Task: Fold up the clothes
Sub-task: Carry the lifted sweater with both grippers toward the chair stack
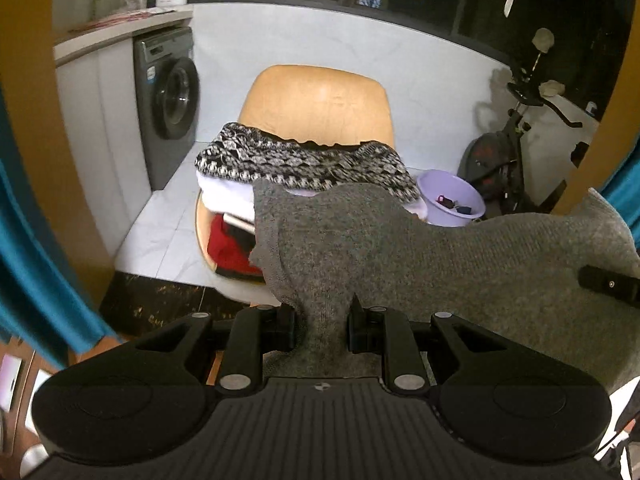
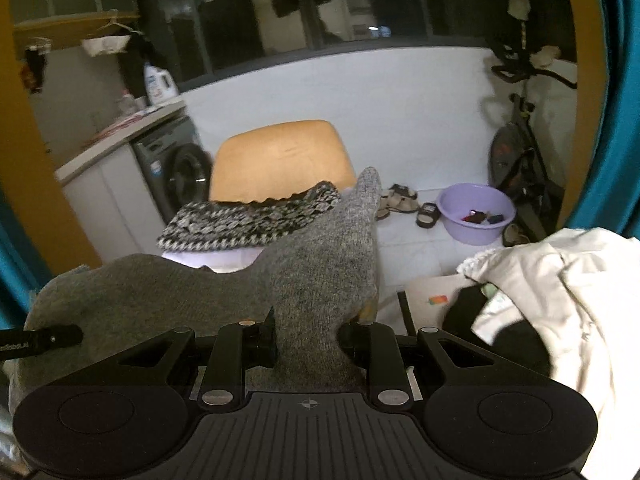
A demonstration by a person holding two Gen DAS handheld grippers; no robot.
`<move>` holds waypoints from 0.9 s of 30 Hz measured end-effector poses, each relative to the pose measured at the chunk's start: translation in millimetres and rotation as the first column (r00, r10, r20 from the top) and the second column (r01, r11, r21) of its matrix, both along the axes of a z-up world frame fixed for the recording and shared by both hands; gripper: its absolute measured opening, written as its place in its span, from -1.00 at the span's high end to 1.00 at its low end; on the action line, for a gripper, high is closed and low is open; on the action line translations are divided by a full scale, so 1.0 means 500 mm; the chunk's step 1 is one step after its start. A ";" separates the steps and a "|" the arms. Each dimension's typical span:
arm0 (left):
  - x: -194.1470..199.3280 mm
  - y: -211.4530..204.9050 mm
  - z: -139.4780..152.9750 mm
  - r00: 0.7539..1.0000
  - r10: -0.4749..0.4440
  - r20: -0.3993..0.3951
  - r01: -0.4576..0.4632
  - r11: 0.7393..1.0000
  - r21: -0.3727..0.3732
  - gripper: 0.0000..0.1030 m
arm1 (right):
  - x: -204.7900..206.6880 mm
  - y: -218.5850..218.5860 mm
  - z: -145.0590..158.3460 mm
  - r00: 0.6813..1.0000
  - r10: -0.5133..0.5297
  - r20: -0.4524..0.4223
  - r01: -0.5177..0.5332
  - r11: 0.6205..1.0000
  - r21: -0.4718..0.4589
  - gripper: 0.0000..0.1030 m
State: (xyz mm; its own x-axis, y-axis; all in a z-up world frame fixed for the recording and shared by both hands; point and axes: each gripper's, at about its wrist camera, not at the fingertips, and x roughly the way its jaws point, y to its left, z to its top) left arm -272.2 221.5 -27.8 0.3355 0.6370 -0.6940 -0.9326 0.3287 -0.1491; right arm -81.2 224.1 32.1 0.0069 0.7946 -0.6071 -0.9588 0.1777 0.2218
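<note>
A grey knitted garment (image 1: 400, 248) hangs stretched in the air between my two grippers. My left gripper (image 1: 322, 320) is shut on one part of it. My right gripper (image 2: 306, 332) is shut on another part (image 2: 312, 264). The right gripper's finger (image 1: 608, 284) shows at the right edge of the left wrist view, and the left gripper's finger (image 2: 40, 340) shows at the left edge of the right wrist view. Behind the garment a wooden chair (image 1: 316, 100) holds a pile with a black-and-white knit (image 1: 296, 160) on top of white and red clothes.
A washing machine (image 1: 168, 104) stands under a counter at the left. A purple basin (image 2: 476, 212) and sandals (image 2: 400, 200) lie on the white floor. An exercise bike (image 2: 520, 152) stands at the right. White clothes (image 2: 552, 296) lie at the near right. Teal curtains hang at both sides.
</note>
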 end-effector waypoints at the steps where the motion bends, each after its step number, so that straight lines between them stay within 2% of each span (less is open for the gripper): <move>1: -0.011 0.035 0.002 1.000 -0.009 -0.003 0.009 1.000 -0.004 0.57 | -0.012 0.031 -0.001 1.000 -0.007 -0.002 0.007 1.000 -0.010 0.60; 5: -0.049 0.170 0.011 0.998 -0.055 -0.025 0.055 0.998 -0.001 0.57 | -0.053 0.145 -0.011 0.999 -0.045 -0.004 0.045 0.999 -0.022 0.60; 8: -0.068 0.264 0.012 0.996 -0.081 -0.046 0.082 0.996 0.015 0.57 | -0.070 0.227 -0.025 0.996 -0.080 -0.041 0.079 0.997 -0.019 0.60; 11: -0.078 0.355 0.005 0.994 -0.090 -0.066 0.092 0.995 0.030 0.57 | -0.072 0.311 -0.043 0.994 -0.095 -0.056 0.094 0.995 -0.016 0.60; 15: -0.082 0.450 -0.002 0.995 -0.079 -0.054 0.080 0.996 0.026 0.57 | -0.062 0.423 -0.060 0.992 -0.104 -0.067 0.103 0.994 -0.023 0.60; 22: -0.052 0.627 -0.033 0.999 -0.037 -0.033 0.036 0.999 -0.023 0.56 | 0.028 0.607 -0.089 0.989 -0.099 -0.108 0.094 0.994 -0.050 0.59; 27: 0.002 0.745 -0.054 0.997 -0.017 -0.077 0.014 0.999 -0.039 0.56 | 0.108 0.753 -0.123 0.988 -0.081 -0.130 0.072 0.995 -0.069 0.59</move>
State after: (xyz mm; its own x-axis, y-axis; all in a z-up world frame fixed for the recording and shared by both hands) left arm -270.9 593.7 -54.7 0.2896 0.6046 -0.7420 -0.9365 0.3390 -0.0894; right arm -27.3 600.7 -29.5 -0.0179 0.7544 -0.6562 -0.9047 0.2672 0.3319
